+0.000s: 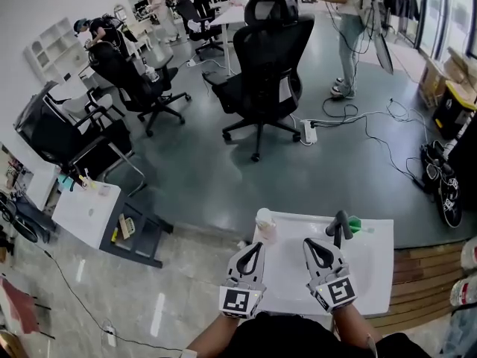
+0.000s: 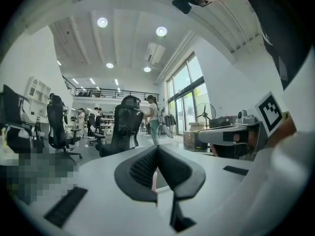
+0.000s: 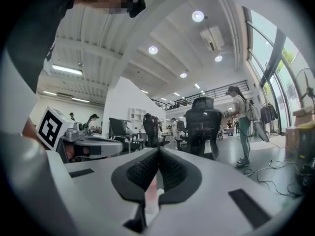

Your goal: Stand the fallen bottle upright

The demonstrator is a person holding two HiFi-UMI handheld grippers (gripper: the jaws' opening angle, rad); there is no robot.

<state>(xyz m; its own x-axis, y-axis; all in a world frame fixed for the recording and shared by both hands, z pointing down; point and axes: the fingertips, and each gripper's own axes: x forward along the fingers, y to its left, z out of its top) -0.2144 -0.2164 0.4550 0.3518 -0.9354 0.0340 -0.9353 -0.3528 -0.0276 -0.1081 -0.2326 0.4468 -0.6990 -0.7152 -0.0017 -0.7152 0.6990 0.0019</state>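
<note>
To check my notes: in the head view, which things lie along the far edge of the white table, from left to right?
bottle → dark object → green object

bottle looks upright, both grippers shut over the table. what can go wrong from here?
1. The bottle stands right at the far left corner of the white table; a small bump could send it off the edge.
2. The left hand-held gripper sits close behind it, so a forward swing may knock it over.
</note>
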